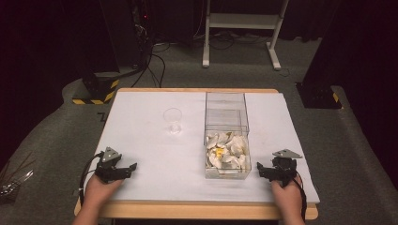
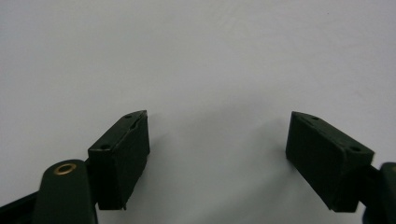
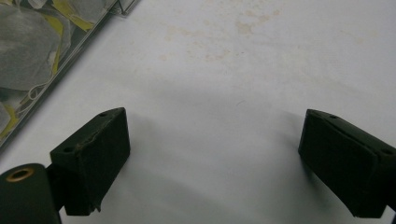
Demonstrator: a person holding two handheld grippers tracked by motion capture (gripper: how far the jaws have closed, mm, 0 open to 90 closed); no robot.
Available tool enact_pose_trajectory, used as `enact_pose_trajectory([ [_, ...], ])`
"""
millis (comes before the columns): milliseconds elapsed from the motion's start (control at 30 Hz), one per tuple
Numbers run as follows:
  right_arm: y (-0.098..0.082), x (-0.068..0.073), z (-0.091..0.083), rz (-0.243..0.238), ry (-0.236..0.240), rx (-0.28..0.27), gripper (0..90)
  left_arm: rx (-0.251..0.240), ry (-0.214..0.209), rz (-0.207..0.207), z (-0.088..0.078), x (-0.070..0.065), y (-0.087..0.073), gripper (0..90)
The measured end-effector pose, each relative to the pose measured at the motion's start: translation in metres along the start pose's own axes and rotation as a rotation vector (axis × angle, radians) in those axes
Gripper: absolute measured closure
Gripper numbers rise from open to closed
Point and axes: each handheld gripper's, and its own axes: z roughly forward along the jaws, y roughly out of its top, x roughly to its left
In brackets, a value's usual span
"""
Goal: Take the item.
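My left tool (image 1: pixel 126 168) rests low on the table (image 1: pixel 150 140) at about 8 o'clock, gripped in my left hand (image 1: pixel 99 190), its jaws spread wide apart with nothing between them. In the left gripper view that tool (image 2: pixel 217 135) looks down on bare white surface and the two black pads stand far from each other. My right tool (image 1: pixel 264 170) sits at about 4 o'clock in my right hand (image 1: pixel 286 192), likewise spread open and empty; in the right gripper view it (image 3: pixel 212 135) hovers over white surface marked with faint brownish stains (image 3: pixel 243 25) toward 12 o'clock.

Between the two tools, a little right of centre, stands a clear plastic box (image 1: pixel 226 136), long and running from 12 to 6 o'clock. Its near half holds a heap of pale tea bags (image 1: pixel 227 152) with some yellow among them; the far half looks empty. A corner of that box (image 3: pixel 32 60) fills the 10 o'clock part of the right gripper view, just beside my right tool and not touching it.

A small clear glass (image 1: pixel 172 120) stands upright at about 11 o'clock from the table's centre, left of the box and well apart from both tools.
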Motion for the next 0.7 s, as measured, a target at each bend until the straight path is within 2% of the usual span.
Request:
enact_pose_trajectory([
  [133, 0.000, 0.000, 0.000, -0.001, 0.000, -0.001, 8.8, -0.002, -0.004, -0.001, 0.000, 0.000, 0.001, 21.4],
  [233, 0.000, 0.000, 0.000, 0.000, 0.000, 0.000, 8.8, -0.030, 0.002, 0.000, -0.004, 0.000, 0.001, 21.8],
  [267, 0.000, 0.000, 0.000, 0.000, 0.000, 0.000, 8.8, -0.031, -0.004, -0.008, -0.004, 0.000, 0.001, 21.8],
  [533, 0.000, 0.000, 0.000, -0.003, 0.000, -0.002, 8.8, -0.041, -0.013, 0.001, -0.008, -0.002, 0.001, 21.9],
  [700, 0.000, 0.000, 0.000, -0.002, 0.000, -0.002, 8.8, -0.059, -0.034, 0.001, -0.012, -0.008, 0.003, 24.1],
])
